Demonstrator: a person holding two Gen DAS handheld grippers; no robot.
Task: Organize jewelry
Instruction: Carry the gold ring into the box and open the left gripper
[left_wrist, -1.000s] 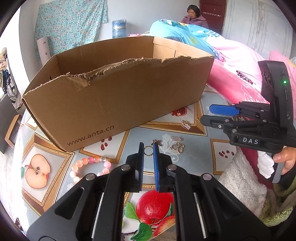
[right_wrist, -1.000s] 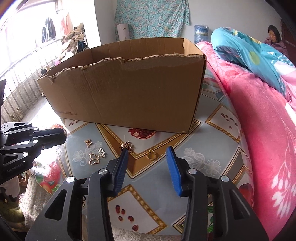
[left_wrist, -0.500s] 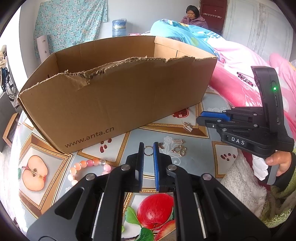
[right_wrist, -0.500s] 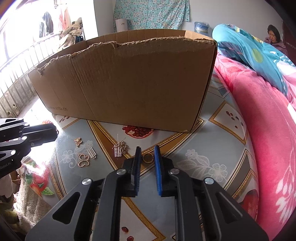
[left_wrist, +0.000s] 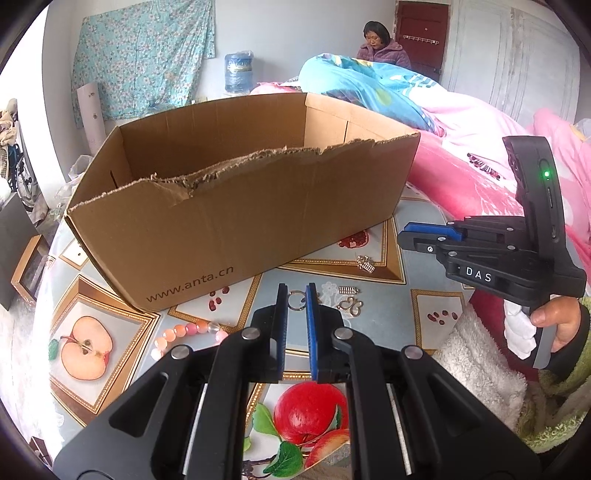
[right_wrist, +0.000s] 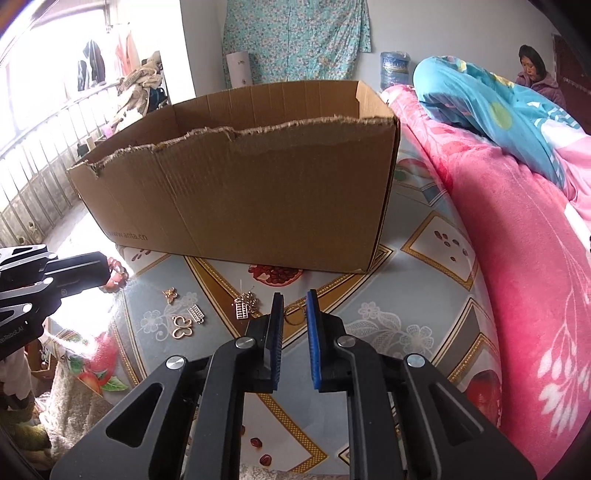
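Low in the frame, the right gripper (right_wrist: 294, 307) has just pinched shut on a gold ring (right_wrist: 294, 314), while the left gripper (left_wrist: 295, 300) holds a silver ring (left_wrist: 296, 298), both ready for the cardboard box (right_wrist: 258, 192).

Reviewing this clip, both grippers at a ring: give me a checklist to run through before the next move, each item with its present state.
1. Left gripper shut on silver ring: ok.
2. Right gripper shut on gold ring: ok.
3. Cardboard box open on top: ok.
4. Box floor free for rings: cannot tell, front wall hides it.
5. All jewelry off the tablecloth: not ok; butterfly charm and bead bracelet lie there.
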